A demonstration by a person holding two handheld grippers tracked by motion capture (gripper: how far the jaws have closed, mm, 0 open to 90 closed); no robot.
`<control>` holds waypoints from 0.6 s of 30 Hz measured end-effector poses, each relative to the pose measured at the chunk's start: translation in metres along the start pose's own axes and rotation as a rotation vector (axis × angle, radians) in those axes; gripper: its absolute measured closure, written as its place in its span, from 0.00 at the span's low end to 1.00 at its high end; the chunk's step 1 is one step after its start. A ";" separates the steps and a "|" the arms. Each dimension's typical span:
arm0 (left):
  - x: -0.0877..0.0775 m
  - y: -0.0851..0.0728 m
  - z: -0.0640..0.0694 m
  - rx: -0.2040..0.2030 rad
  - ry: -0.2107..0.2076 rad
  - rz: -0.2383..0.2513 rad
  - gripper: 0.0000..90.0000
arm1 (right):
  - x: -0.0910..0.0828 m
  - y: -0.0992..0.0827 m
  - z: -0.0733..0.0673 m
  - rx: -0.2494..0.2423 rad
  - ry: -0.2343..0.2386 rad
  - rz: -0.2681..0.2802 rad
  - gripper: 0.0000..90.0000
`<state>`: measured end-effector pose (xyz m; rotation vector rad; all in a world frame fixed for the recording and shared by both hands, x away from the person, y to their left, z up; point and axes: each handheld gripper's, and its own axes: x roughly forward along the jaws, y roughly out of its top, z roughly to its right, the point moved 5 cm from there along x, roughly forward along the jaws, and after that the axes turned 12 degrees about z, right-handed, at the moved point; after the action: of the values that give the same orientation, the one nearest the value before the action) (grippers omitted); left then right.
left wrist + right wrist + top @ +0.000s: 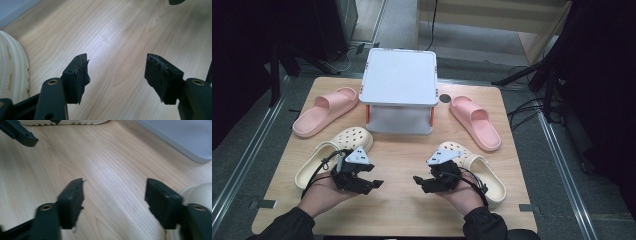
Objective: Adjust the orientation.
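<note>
**Both hand-held grippers wide open, nothing held, cream clogs just outboard**

Your left hand-held gripper [374, 184] sits low over the near middle of the tabletop [402, 150], jaws spread wide with bare wood between them. Your right hand-held gripper [418, 181] faces it across a narrow gap, jaws equally wide and empty. In the left gripper view, the pads [83, 77] frame nothing but wood grain.

The left cream clog [334, 155] lies just behind and outboard of your left hand [324, 195], angled toward the far right; its ribbed sole edge [12, 72] shows beside the left jaw in the left gripper view. The right cream clog [472, 170] lies just outboard of your right hand [462, 192], partly under it, its heel close to the near right edge of the tabletop.

Further back, the left pink slide [326, 111] runs close to the left edge, and the right pink slide [475, 122] angles toward the right edge. The white two-tier rack [399, 90] stands at far centre between the slides.

Open room: the wood strip from the rack's front down to the grippers, and the near edge between your sleeves.
</note>
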<state>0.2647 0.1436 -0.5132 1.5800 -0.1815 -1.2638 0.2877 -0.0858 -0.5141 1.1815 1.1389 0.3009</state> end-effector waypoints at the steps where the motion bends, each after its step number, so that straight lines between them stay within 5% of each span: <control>1: 0.000 0.000 -0.002 -0.011 -0.002 -0.002 0.38 | 0.000 0.000 0.000 0.000 0.000 0.000 0.39; 6: -0.001 0.000 -0.004 -0.001 -0.008 -0.014 0.41 | 0.010 -0.002 -0.001 0.047 0.049 -0.035 0.47; 11: -0.002 -0.003 -0.003 -0.013 -0.053 -0.040 0.49 | 0.010 0.002 -0.005 -0.001 0.059 -0.014 0.48; 14: -0.004 -0.004 0.002 0.028 -0.066 -0.030 0.53 | 0.009 0.002 -0.005 0.023 0.083 -0.032 0.54; 18: -0.004 -0.004 0.002 0.032 -0.066 -0.021 0.57 | 0.007 0.004 -0.005 0.031 0.089 -0.033 0.58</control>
<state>0.2593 0.1467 -0.5141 1.5727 -0.2282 -1.3365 0.2882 -0.0765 -0.5143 1.1845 1.2432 0.3140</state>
